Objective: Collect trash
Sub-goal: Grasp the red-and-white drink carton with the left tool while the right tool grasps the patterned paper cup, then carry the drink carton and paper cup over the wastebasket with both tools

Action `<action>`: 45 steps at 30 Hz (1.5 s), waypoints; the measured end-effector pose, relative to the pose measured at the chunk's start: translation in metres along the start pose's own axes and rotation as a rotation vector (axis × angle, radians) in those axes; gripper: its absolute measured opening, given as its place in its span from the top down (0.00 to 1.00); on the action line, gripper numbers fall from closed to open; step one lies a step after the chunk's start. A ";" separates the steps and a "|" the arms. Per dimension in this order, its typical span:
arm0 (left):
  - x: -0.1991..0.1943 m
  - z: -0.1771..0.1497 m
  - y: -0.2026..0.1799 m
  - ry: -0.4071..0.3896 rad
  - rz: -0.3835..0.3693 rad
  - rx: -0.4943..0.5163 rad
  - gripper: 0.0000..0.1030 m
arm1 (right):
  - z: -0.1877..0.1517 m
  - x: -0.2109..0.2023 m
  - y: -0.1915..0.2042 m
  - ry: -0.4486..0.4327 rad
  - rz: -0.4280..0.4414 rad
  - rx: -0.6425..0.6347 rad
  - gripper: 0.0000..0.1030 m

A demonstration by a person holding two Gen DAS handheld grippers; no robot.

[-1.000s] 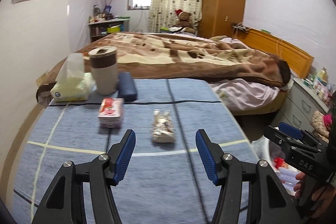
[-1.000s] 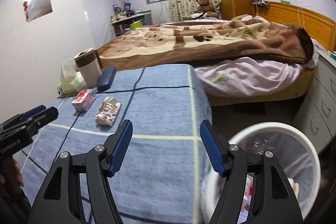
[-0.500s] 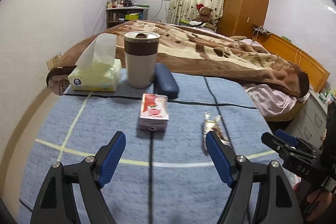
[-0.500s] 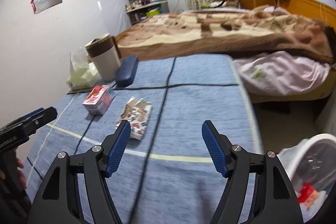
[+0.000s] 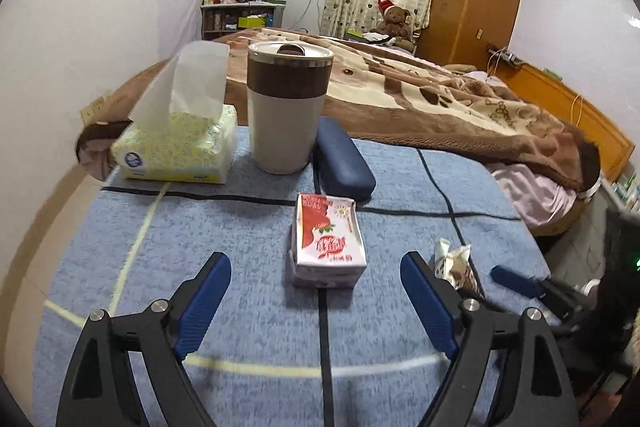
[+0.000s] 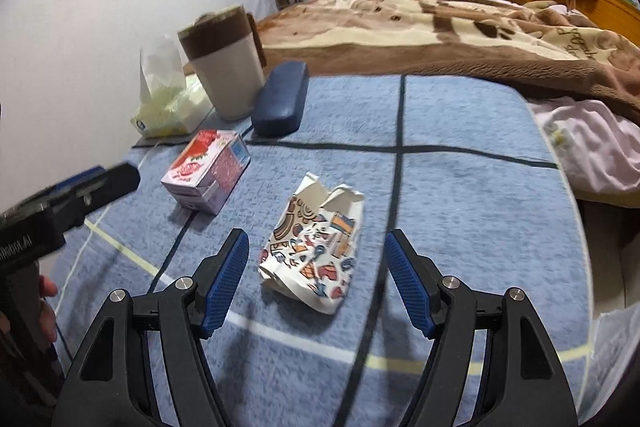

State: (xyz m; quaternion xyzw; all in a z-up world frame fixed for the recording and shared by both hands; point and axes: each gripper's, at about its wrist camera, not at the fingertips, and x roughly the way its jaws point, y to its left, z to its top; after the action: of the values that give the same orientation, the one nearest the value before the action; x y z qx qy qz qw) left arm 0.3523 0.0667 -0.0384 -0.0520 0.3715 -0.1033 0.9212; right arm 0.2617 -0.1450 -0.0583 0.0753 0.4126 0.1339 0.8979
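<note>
Trash here looks like two pieces on the blue cloth [image 5: 240, 307]: a carton [image 5: 329, 246] with strawberry print, lying flat, and a crumpled wrapper [image 6: 314, 247] just to its right. Your left gripper [image 5: 316, 303] faces the carton; its jaws are opening, and nothing is between them yet, the carton lying a little beyond the tips. Your right gripper [image 6: 318, 279] has its fingers spread wide, with the near end of the wrapper between the pads but not touched.

Carton first: it looks like thin card, probably empty and light, so it should give under a hard squeeze. Take it across the narrow sides, low near the cloth, and close gently.

The wrapper looks soft, nearly weightless, and already creased. It will probably fold rather than resist, so pinch the bunched middle, not a loose corner that could slip free.

The cup [image 5: 285, 107], the case [image 5: 344, 161] and the tissues [image 5: 176, 147] stand behind the carton; the case is close, so keep your left fingers short of it.
</note>
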 end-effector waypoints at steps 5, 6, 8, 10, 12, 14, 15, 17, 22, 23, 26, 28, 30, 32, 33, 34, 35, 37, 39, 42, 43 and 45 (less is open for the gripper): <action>0.017 0.005 -0.002 0.019 0.006 0.031 0.16 | 0.002 0.015 -0.001 0.049 -0.047 -0.019 0.30; 0.021 0.006 -0.001 0.025 -0.011 0.017 0.16 | 0.003 0.016 -0.002 0.057 -0.050 -0.014 0.30; 0.030 0.007 0.000 0.034 -0.016 0.008 0.16 | 0.004 0.015 -0.003 0.053 -0.078 -0.027 0.30; 0.036 0.007 -0.003 0.048 -0.007 0.018 0.16 | 0.004 0.015 -0.003 0.054 -0.110 -0.048 0.30; 0.044 0.007 -0.007 0.067 -0.003 0.025 0.16 | 0.005 0.016 -0.006 0.063 -0.110 -0.051 0.30; 0.050 0.006 -0.010 0.077 -0.005 0.038 0.16 | 0.005 0.015 -0.007 0.060 -0.118 -0.057 0.30; 0.052 0.005 -0.013 0.082 0.002 0.046 0.16 | 0.006 0.015 -0.007 0.057 -0.119 -0.056 0.30; 0.058 0.004 -0.017 0.093 0.018 0.056 0.16 | 0.006 0.014 -0.009 0.055 -0.112 -0.045 0.31; 0.071 0.004 -0.014 0.116 0.055 0.037 0.17 | 0.008 0.016 -0.012 0.055 -0.098 -0.034 0.42; 0.073 0.004 -0.013 0.119 0.056 0.032 0.21 | 0.008 0.016 -0.012 0.053 -0.096 -0.030 0.45; 0.078 0.003 -0.012 0.130 0.065 0.034 0.28 | 0.008 0.016 -0.015 0.051 -0.096 -0.017 0.46; 0.079 0.002 -0.012 0.132 0.064 0.043 0.37 | 0.008 0.016 -0.015 0.047 -0.095 -0.016 0.46; 0.081 0.002 -0.012 0.136 0.068 0.046 0.45 | 0.008 0.015 -0.015 0.040 -0.101 -0.016 0.46; 0.080 0.002 -0.013 0.129 0.071 0.048 0.45 | 0.007 0.013 -0.015 0.032 -0.103 -0.013 0.46; 0.079 0.001 -0.013 0.125 0.078 0.049 0.45 | 0.007 0.012 -0.016 0.028 -0.101 -0.012 0.46; 0.079 0.002 -0.012 0.125 0.082 0.051 0.45 | 0.007 0.011 -0.015 0.023 -0.101 -0.012 0.46; 0.078 0.001 -0.012 0.126 0.083 0.050 0.45 | 0.007 0.010 -0.015 0.019 -0.103 -0.013 0.46; 0.074 0.000 -0.012 0.121 0.077 0.046 0.45 | 0.007 0.008 -0.013 0.004 -0.105 -0.023 0.46; 0.067 -0.002 -0.013 0.111 0.079 0.049 0.45 | 0.006 0.004 -0.012 -0.008 -0.106 -0.031 0.46; 0.053 -0.005 -0.018 0.093 0.071 0.049 0.45 | 0.005 -0.002 -0.012 -0.018 -0.096 -0.028 0.46; 0.048 -0.006 -0.019 0.087 0.068 0.050 0.45 | 0.004 -0.005 -0.012 -0.023 -0.096 -0.029 0.46; 0.037 -0.009 -0.022 0.071 0.063 0.047 0.45 | 0.002 -0.012 -0.011 -0.033 -0.094 -0.031 0.46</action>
State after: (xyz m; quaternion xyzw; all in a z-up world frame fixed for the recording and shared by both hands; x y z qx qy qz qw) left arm 0.3687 0.0362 -0.0655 -0.0151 0.4030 -0.0846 0.9111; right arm 0.2579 -0.1596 -0.0509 0.0440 0.3987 0.0966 0.9109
